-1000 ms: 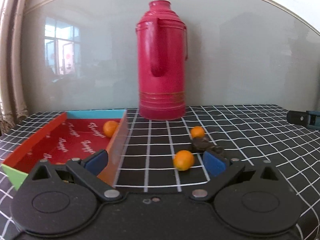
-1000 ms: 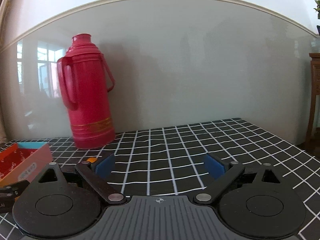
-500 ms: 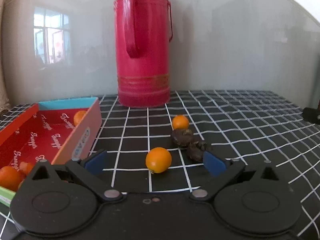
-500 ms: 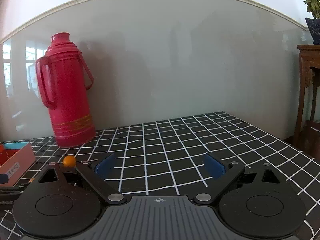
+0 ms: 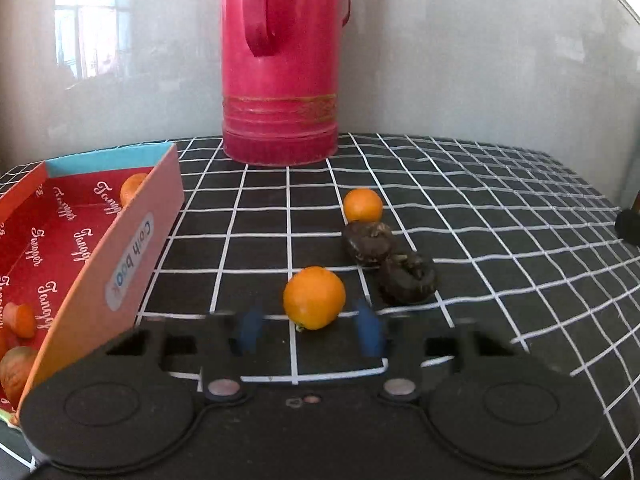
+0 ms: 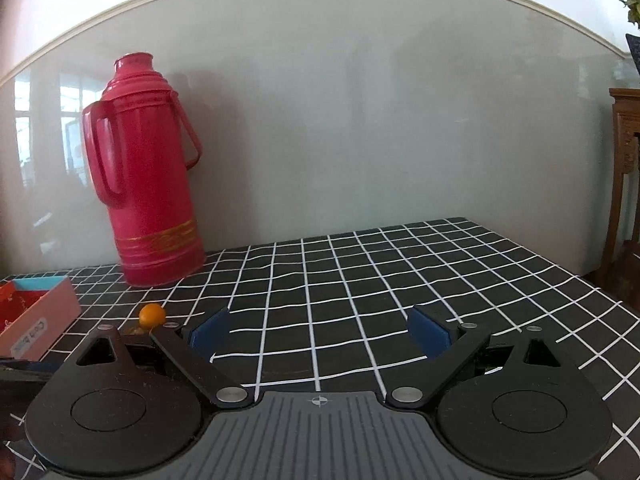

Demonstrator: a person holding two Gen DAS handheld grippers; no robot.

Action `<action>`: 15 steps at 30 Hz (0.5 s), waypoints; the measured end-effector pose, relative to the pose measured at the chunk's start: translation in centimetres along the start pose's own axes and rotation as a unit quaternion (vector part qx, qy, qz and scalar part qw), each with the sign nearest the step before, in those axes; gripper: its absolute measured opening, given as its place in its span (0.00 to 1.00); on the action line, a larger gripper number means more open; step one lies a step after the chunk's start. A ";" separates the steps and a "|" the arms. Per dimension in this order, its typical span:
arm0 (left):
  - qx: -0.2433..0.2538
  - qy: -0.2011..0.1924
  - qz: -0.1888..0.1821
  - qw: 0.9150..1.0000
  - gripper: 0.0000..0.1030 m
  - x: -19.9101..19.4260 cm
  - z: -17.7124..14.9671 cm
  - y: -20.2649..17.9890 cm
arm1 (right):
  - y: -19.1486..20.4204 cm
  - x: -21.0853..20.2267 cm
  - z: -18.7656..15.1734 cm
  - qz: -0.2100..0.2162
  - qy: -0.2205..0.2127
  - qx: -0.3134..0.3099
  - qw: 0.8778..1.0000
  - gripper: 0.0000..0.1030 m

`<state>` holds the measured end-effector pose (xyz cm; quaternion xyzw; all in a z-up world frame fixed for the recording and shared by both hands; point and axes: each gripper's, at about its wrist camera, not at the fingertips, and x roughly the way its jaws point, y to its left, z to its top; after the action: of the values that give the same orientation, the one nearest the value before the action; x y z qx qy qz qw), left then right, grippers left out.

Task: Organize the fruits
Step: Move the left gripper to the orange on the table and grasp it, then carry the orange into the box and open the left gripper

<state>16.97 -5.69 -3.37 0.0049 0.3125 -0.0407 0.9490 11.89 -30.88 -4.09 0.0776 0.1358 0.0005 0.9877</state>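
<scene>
In the left wrist view a small orange (image 5: 314,297) lies on the black checked cloth just ahead of my left gripper (image 5: 310,326). Its blue pads (image 5: 249,326) stand half closed on either side of the orange, blurred, a gap still visible. A second orange (image 5: 362,205) lies farther back, with two dark brown fruits (image 5: 370,243) (image 5: 408,278) between. The red box (image 5: 132,236) at the left holds several fruits (image 5: 132,188). My right gripper (image 6: 318,330) is open and empty over the cloth; one orange (image 6: 152,315) shows at its left.
A tall red thermos (image 5: 282,60) stands at the back against the wall, also in the right wrist view (image 6: 148,188). A dark object (image 5: 628,226) sits at the right edge. A wooden stand (image 6: 624,184) is off the table's right side.
My left gripper moved forward and down to the near orange and its jaws narrowed around it. My right gripper drew back and turned a little to the right.
</scene>
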 end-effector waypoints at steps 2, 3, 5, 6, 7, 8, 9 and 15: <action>-0.007 -0.002 -0.005 1.000 0.22 -0.1 0.0 0.1 | 0.3 0.2 0.0 0.001 0.002 -0.001 1.000 0.92; -0.011 -0.006 -0.007 1.000 0.22 -0.2 0.0 0.2 | 0.4 0.2 0.0 0.002 0.002 -0.001 1.000 0.92; -0.004 -0.015 -0.004 1.000 0.22 -0.5 0.1 0.2 | 0.7 0.3 -0.1 0.003 0.003 -0.004 1.000 0.92; 0.004 -0.019 0.000 1.000 0.22 -0.8 0.0 0.2 | 0.9 0.3 -0.1 0.004 0.004 -0.004 1.000 0.92; 0.004 -0.022 0.001 1.000 0.22 -1.1 0.0 0.3 | 1.0 0.3 -0.1 0.005 0.005 -0.004 1.000 0.92; 0.003 -0.027 -0.001 1.000 0.22 -1.5 0.0 0.6 | 1.1 0.4 -0.1 0.006 0.005 -0.004 1.000 0.92; 0.003 -0.033 0.000 0.999 0.22 -2.0 0.1 0.8 | 1.3 0.4 -0.1 0.008 0.006 -0.004 1.000 0.92; 0.006 -0.065 0.018 0.998 0.22 -4.9 -0.1 2.5 | 2.8 0.5 -0.1 0.021 0.010 -0.005 1.000 0.92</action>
<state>13.19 -2.79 -0.53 0.0136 0.2501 -0.0253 0.9678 12.44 -28.09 -3.93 0.0755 0.1440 0.0231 0.9864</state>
